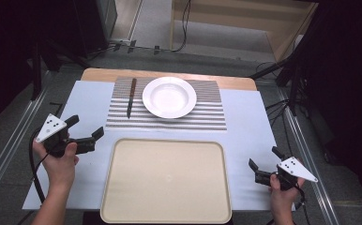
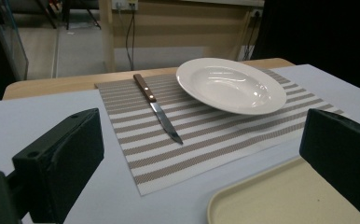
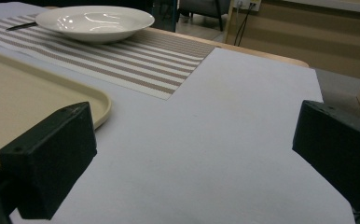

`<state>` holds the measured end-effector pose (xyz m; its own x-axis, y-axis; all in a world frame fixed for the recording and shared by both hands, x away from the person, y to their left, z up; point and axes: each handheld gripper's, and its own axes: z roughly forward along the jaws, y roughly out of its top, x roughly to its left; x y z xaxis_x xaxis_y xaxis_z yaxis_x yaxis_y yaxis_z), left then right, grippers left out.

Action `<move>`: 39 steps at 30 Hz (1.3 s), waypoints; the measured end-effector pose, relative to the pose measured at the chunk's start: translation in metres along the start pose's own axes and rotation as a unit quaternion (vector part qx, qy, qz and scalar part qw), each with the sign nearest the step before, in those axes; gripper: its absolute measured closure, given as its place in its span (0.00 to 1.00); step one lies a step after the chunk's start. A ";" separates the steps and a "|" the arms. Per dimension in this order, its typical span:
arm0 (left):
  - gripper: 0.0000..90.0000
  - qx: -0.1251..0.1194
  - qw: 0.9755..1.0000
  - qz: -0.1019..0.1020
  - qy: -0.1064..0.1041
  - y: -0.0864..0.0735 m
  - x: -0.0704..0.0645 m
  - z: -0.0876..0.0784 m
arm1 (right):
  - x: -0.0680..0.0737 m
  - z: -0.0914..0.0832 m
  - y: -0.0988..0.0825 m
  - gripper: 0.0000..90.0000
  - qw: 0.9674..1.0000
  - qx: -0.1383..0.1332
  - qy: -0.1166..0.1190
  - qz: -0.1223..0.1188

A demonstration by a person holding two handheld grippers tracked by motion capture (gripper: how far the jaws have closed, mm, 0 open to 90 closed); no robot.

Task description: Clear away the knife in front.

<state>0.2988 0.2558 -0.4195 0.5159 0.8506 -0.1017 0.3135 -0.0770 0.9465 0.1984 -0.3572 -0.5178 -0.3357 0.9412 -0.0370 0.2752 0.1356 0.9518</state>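
Both grippers are hovering open and empty. The left gripper (image 1: 86, 127) is nearer the steak knife (image 1: 131, 97), probably the target, lying left of the plate (image 1: 169, 97), handle pointing away; the right gripper (image 1: 265, 163) is waiting well apart.

Glossy white plate (image 2: 229, 86), woven placemat (image 2: 206, 135), wood-handled knife (image 2: 157, 107).

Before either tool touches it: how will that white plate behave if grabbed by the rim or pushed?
The white plate looks glossy, with bright reflections, so probably slippery under hard jaws. Its rim is wide and thin, so a rim pinch likely lets it tilt. It looks ceramic, so probably fragile and fairly heavy for its size. Pushed, it may drag the striped placemat rather than slide.
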 end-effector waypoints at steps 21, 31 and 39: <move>0.03 0.025 1.000 -0.009 -0.001 0.026 0.002 0.057 | 0.000 0.000 0.000 0.00 1.000 -0.002 0.004 -0.004; 0.06 0.044 0.999 -0.026 -0.002 0.038 0.011 0.090 | 0.001 0.000 0.000 0.00 1.000 -0.003 0.005 -0.006; 0.08 0.055 0.998 -0.033 0.000 0.044 0.015 0.108 | 0.000 0.000 0.000 0.00 1.000 -0.004 0.007 -0.006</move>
<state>0.4065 0.2095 -0.4125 0.4906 0.8561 -0.1628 0.4322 -0.0767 0.8985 0.1982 -0.3569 -0.5181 -0.3516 0.9351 -0.0449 0.2645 0.1452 0.9534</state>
